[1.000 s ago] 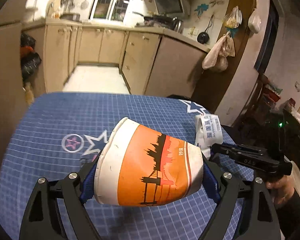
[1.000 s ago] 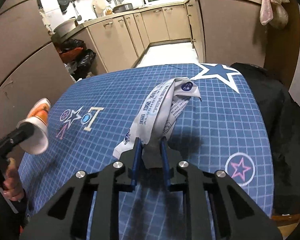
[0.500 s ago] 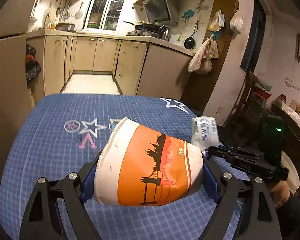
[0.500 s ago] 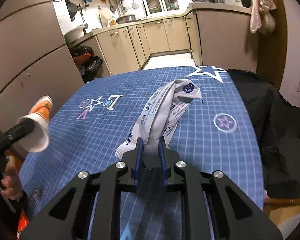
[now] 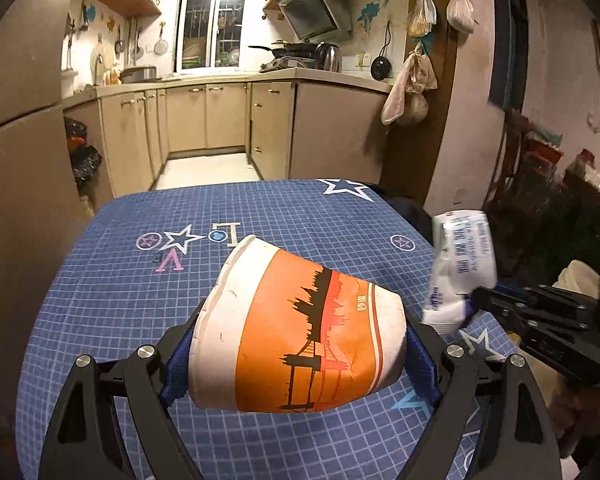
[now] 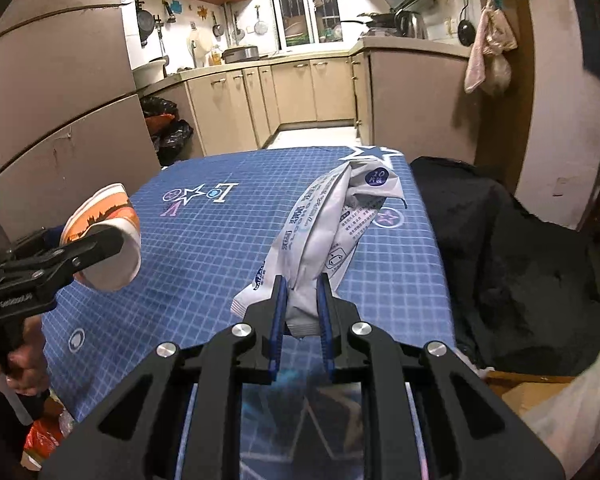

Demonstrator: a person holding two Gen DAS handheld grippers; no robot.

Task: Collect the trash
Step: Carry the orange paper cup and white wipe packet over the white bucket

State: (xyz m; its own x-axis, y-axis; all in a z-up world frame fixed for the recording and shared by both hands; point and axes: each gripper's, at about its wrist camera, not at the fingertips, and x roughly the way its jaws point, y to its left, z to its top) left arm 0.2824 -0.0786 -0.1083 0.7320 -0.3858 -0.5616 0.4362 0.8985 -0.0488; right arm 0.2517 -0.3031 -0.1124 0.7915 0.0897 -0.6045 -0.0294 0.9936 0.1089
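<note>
Cup [image 5: 300, 332] left, wrapper [image 6: 332, 236] right — above table [image 5: 140, 304]

This is a home kitchen. Beige cabinets [image 5: 228, 116] run under a counter at 12 o'clock, a kettle [image 5: 327, 56] and range hood [image 5: 312, 12] stand at 1 o'clock, and pans hang by the window [image 5: 212, 20]. A blue tablecloth [image 5: 140, 300] covers the table.

Your left wrist cam sits just behind the left tool [image 5: 300, 344], looking down-forward across the blue-cloth counter [image 5: 120, 300] toward the kitchen cabinets [image 5: 204, 116]. Right wrist cam does the same from behind the right tool [image 6: 302, 312], further right. Both share the counter, cabinets and window [image 6: 300, 0]; each sees the other tool at its edge.
</note>
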